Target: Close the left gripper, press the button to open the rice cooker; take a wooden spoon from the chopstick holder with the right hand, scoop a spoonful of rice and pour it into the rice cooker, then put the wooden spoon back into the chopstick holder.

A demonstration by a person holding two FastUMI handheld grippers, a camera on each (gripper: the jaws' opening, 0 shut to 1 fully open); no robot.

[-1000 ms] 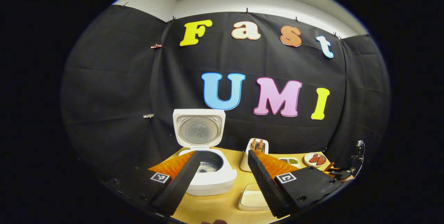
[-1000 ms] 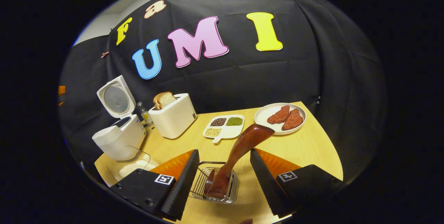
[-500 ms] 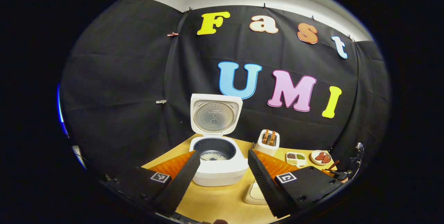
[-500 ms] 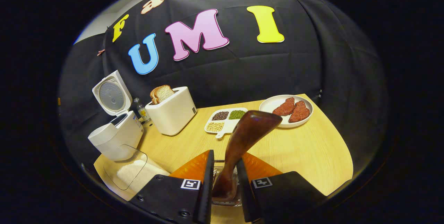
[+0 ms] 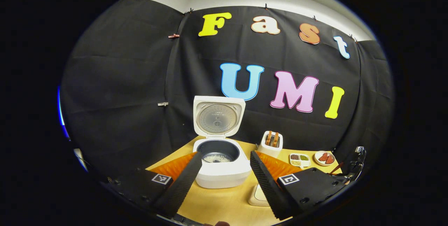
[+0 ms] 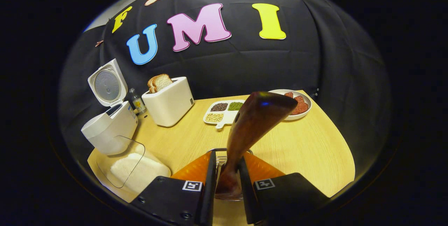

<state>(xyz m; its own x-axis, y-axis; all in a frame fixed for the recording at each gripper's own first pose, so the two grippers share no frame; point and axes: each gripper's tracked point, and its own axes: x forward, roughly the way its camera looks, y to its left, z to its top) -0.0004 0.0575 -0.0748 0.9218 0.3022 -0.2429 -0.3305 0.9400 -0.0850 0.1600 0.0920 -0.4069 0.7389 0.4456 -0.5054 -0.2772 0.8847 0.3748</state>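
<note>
Right claw [image 6: 225, 180] clamped on the wooden spoon [image 6: 252, 128] low on its handle, bowl end up, the chopstick holder [image 6: 219, 153] barely visible behind the fingers near the desk's front edge. Left claw [image 5: 224, 180] spread open, holding nothing, facing the open rice cooker [image 5: 221, 164] at the desk's back-left corner. Risk: with so low a grip the spoon may pivot or snag the holder's wire and drag it up.

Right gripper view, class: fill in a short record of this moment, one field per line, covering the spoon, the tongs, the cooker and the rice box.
spoon: wooden spoon, handle end up, gripped low on its shaft
right tongs: shut on the spoon, above the wire holder
left tongs: open, holding nothing
cooker: lid up, some rice in the pot
rice box: clear, beside the cooker, holds rice
</note>
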